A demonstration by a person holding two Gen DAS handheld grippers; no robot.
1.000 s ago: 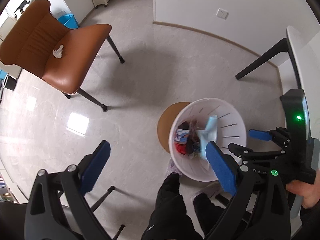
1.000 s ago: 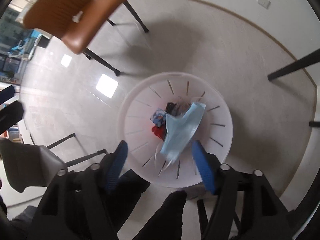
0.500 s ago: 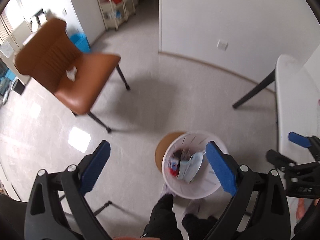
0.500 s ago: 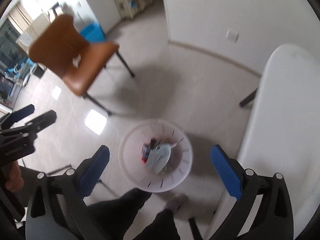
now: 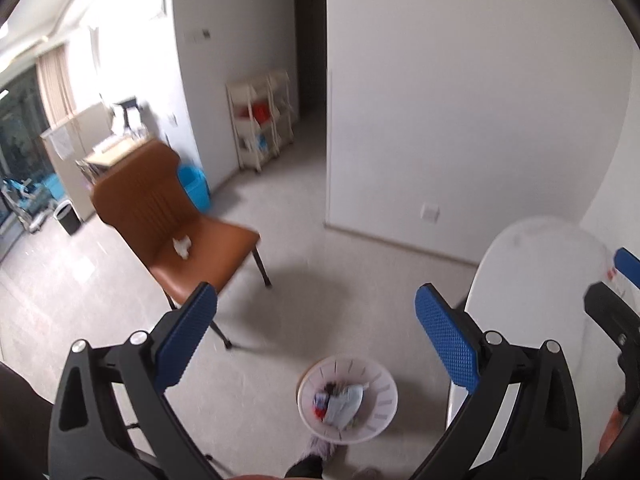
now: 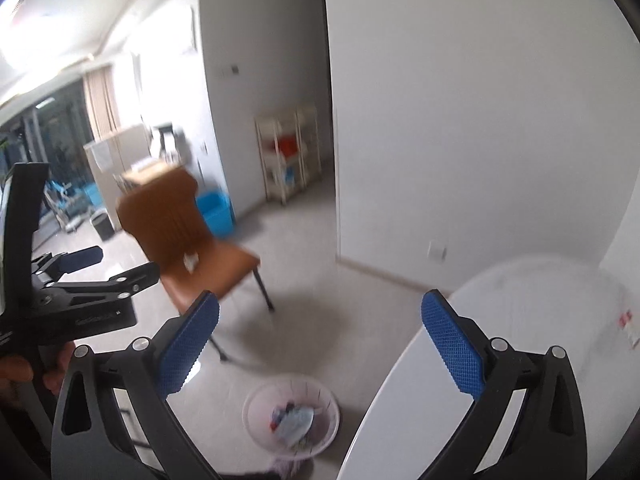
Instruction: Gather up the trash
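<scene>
A white slotted trash bin (image 5: 347,399) stands on the floor below, holding a light blue face mask (image 5: 344,400) and several coloured scraps; it also shows in the right wrist view (image 6: 291,423). A crumpled white tissue (image 5: 182,245) lies on the seat of a brown chair (image 5: 168,224), also seen in the right wrist view (image 6: 191,261). My left gripper (image 5: 316,340) is open and empty, high above the floor. My right gripper (image 6: 320,344) is open and empty, also raised.
A white table (image 6: 500,360) fills the lower right, with a small label (image 6: 628,322) near its far side. A blue bucket (image 5: 195,192) and a shelf cart (image 5: 262,128) stand by the far wall. A black bin (image 5: 69,220) is at far left.
The blue mask has dropped from the right gripper into the bin. Both grippers have risen and tilted up from the bin toward the room, and the right one has opened wide.
</scene>
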